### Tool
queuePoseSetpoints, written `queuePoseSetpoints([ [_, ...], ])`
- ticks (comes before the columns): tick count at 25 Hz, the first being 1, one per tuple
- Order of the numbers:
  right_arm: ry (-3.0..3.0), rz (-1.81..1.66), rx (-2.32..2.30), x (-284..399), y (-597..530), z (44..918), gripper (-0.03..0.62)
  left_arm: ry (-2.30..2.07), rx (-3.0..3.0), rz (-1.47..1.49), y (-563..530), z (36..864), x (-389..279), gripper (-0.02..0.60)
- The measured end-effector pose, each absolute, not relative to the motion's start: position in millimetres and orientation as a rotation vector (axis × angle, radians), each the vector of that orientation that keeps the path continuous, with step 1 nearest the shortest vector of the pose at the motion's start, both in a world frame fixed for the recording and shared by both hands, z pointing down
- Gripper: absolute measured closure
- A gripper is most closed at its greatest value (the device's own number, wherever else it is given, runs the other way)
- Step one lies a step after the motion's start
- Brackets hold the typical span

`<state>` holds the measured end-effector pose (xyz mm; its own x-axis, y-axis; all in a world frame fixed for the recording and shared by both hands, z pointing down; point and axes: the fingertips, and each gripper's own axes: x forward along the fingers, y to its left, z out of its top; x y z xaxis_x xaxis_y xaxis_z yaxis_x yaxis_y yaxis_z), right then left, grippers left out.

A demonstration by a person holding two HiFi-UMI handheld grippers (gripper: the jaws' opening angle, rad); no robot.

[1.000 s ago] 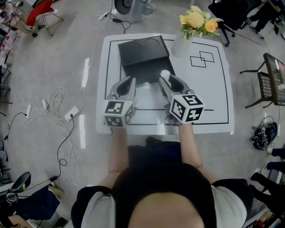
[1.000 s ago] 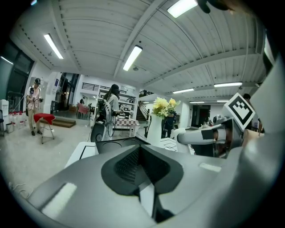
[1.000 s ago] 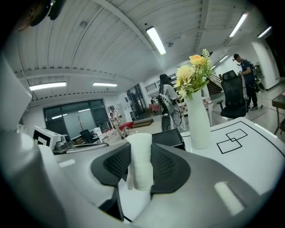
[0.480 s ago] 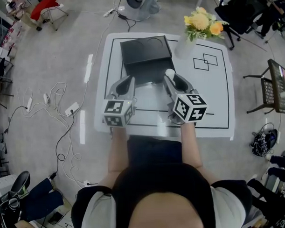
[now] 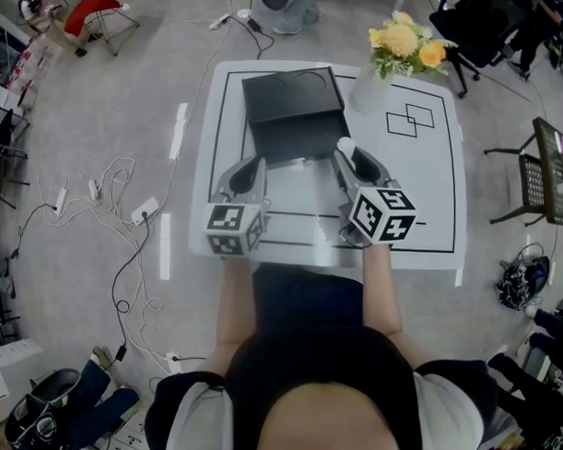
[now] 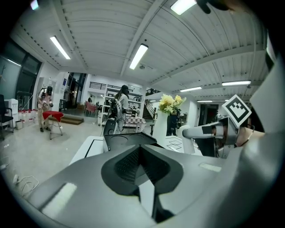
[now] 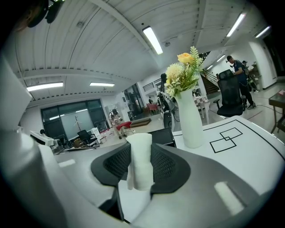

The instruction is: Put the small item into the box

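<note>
A shallow black box point(image 5: 293, 112) lies open at the table's far left part. My right gripper point(image 5: 347, 155) hovers just off the box's near right corner, shut on a small white cylinder-shaped item point(image 5: 344, 145) that stands upright between its pads point(image 7: 140, 165). My left gripper point(image 5: 250, 175) sits by the box's near left edge, its jaws shut with nothing between them point(image 6: 140, 153). In the left gripper view the box point(image 6: 129, 139) lies straight ahead. In the right gripper view its dark edge point(image 7: 163, 135) shows behind the item.
A white vase point(image 5: 367, 89) of yellow flowers point(image 5: 404, 41) stands at the table's far right, close to the box's right side. The white table point(image 5: 421, 197) bears black lines and two overlapping squares point(image 5: 410, 118). Cables and chairs lie on the floor around.
Both grippers hold their places and the item stays gripped. Only the head view has shifted a little.
</note>
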<state>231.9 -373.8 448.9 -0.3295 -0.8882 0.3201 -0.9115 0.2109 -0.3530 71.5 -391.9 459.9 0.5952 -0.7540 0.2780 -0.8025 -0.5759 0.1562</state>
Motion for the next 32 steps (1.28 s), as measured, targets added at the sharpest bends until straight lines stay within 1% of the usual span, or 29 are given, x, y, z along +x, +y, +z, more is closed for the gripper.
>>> queuePoseSetpoints([
  [9,-2.404,0.798,1.761,226.6,-387.9,455.7,0.456,-1.281,2.517,0.296,-397.6,471.3,64.2,0.572],
  [24,-2.41,0.725,1.617,196.6,-437.3,460.3,0.456,-1.261,2.474,0.318,-430.8,488.9,55.5,0.572],
  [32,-2.376,0.534,1.427,171.4,-456.7,474.3,0.456,-1.263,2.448,0.323,-440.1,499.7,49.2,0.572],
])
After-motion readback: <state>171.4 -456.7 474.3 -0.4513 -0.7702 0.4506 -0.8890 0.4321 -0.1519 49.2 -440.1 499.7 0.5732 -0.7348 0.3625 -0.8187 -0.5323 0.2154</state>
